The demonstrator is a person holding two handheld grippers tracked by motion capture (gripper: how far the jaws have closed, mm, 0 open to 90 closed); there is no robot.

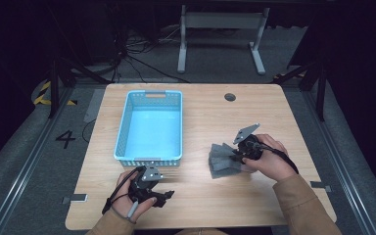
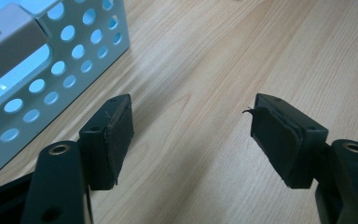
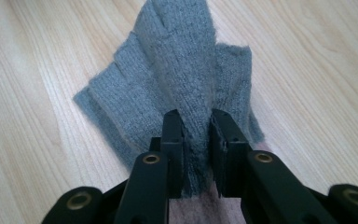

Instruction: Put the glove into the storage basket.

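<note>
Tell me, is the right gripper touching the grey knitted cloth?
Touching. The right gripper view shows the right gripper with both jaws pinching a raised fold of the grey knitted cloth between them.

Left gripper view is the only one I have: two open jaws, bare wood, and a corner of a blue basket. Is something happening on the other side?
Observer: Yes. The right gripper has its jaws pinched on a fold of a grey knitted cloth.
Operator: Is the cloth inside the basket?
Observer: No. In the high view it lies on the table, to the right of the blue basket, apart from it.
Operator: And is the basket holding anything?
Observer: The high view shows its floor bare; nothing lies in it.
</note>
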